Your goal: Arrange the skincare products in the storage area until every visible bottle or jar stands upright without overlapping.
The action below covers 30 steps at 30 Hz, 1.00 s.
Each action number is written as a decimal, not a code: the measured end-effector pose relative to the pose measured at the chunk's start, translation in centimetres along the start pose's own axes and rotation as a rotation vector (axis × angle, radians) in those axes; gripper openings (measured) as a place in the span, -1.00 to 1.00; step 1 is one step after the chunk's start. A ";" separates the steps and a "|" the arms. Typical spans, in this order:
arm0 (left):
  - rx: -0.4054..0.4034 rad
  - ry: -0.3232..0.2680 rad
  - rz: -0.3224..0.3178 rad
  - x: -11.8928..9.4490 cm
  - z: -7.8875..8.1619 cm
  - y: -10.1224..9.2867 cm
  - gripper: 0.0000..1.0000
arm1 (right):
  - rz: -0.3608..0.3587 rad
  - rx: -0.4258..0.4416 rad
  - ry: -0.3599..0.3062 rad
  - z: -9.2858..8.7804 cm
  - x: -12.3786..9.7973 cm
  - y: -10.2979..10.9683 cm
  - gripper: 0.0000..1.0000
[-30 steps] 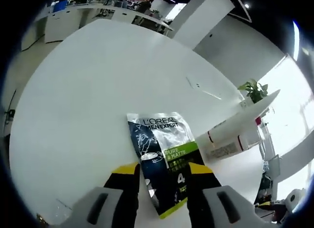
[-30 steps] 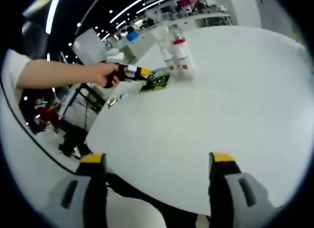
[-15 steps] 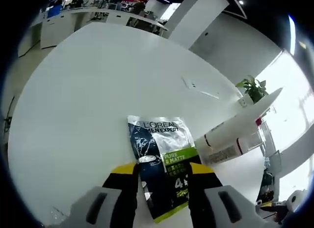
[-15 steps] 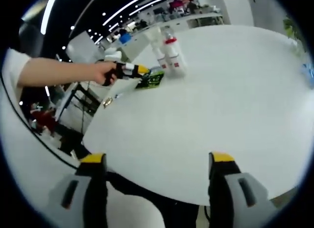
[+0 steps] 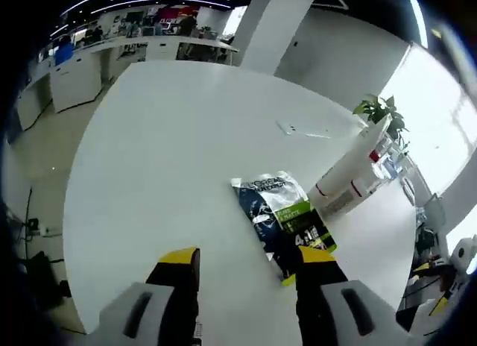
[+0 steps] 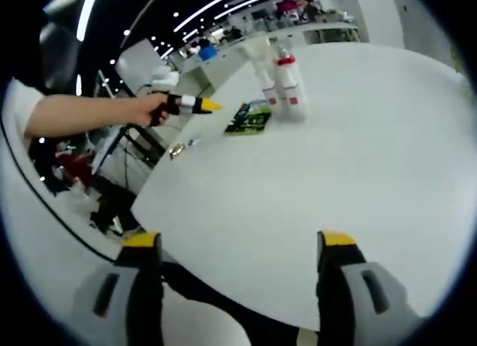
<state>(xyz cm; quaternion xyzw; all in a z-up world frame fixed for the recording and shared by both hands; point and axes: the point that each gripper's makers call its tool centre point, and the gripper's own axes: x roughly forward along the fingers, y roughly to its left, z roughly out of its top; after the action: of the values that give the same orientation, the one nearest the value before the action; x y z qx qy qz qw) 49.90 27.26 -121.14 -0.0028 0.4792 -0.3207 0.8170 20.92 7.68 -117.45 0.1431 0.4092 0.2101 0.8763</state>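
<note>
On a wide white counter (image 5: 171, 152) in an open-plan office, a dark sachet (image 5: 282, 221) with a green band lies flat, its lettering readable in the left gripper view. The left claw (image 5: 246, 260) hovers just short of it, jaws apart and gripping nothing; the sachet's near corner sits against the inner edge of the jaw on the right, though whether the two touch cannot be told. Just beyond the sachet two white bottles (image 5: 344, 180) with red bands stand side by side, looking tilted in this rolled view. A small flat item (image 5: 287, 127) lies farther off on the counter, and a potted plant (image 5: 378, 113) rises behind the bottles.

The right gripper view looks across the same counter (image 6: 313, 182) from the far side. The right claw (image 6: 237, 245) hangs above the near edge, jaws wide apart and empty, well away from the products. Across the counter a hand (image 6: 149, 107) holds the left claw (image 6: 203, 104) level beside the sachet (image 6: 250, 118), with clear space between them. The two bottles (image 6: 279, 81) stand upright, close together, just past the sachet. A small metallic object (image 6: 177, 149) rests near the counter's edge.
</note>
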 end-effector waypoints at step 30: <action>0.224 0.232 0.205 -1.8 -8.9 4.1 -0.03 | -0.016 0.005 -0.014 -0.3 -0.9 -0.7 0.66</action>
<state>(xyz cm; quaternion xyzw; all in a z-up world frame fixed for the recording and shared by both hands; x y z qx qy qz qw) 44.46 34.17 -125.83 0.1740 0.5291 -0.2853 0.7800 20.31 6.68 -117.36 0.1433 0.4047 0.2010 0.8805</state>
